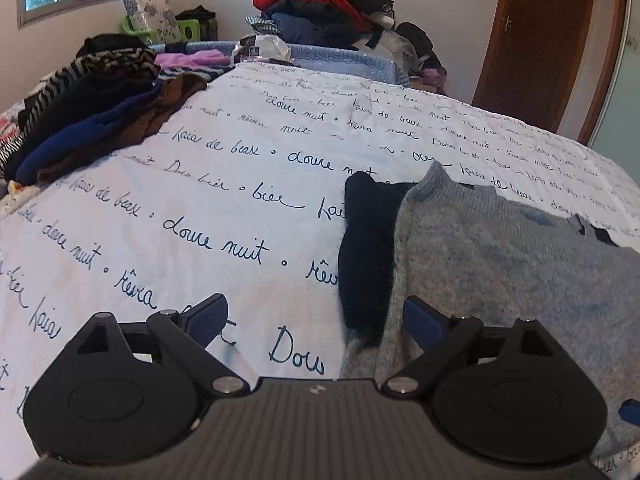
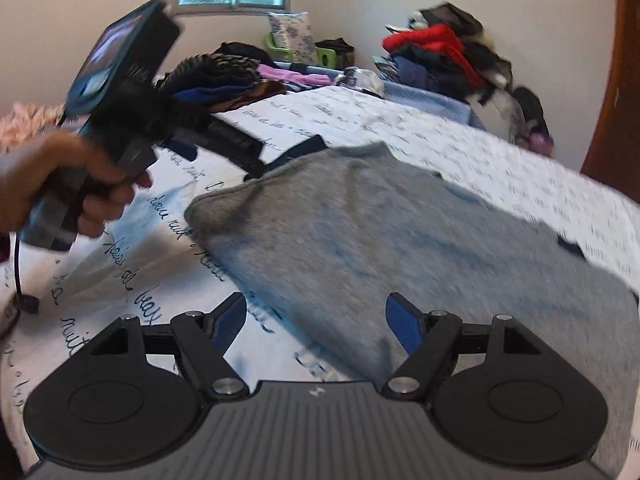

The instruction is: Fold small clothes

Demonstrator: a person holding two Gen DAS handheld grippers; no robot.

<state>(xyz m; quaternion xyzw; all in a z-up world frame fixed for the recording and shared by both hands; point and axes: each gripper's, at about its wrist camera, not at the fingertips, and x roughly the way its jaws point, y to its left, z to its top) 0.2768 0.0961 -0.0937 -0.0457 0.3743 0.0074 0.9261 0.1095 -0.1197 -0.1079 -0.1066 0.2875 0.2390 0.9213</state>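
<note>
While lying spread on the bed [image 1: 240, 208], grey sweater [image 1: 520, 264] awaits its first fold; dark blue lining or second garment [image 1: 368, 256] showing along its left edge, which of the two not clear.

Step in hand, as judged: approach to a grasp, no fold yet made. Sweater apparently flat, neckband pointing away from the cameras, hem nearest them.

Left gripper [image 1: 316, 320]: jaws wide apart, nothing between them, held low over the sweater's near left corner. Right pad above grey knit, left pad above bare sheet; contact with cloth not determinable.

Right gripper [image 2: 316, 320]: jaws likewise wide apart and empty, poised over the sweater's near edge, the cloth running away up and to the right. Frame blurred, fine detail lost.

Left hand [image 2: 64, 188], seen from the right wrist view: wrapped round the handle of the left gripper, tool tilted forward and down toward the sweater's left side, cable trailing below the wrist.

Next move, as judged: each open jaw pair lowered onto an edge of the sweater, closed on a single layer of knit, then that side carried across the body. Care needed to catch the grey cloth without pinching the sheet under it.

Beyond the sweater: folded stack [image 1: 92, 120] to its far left, unsorted heap [image 1: 332, 4] past its neckband.
</note>
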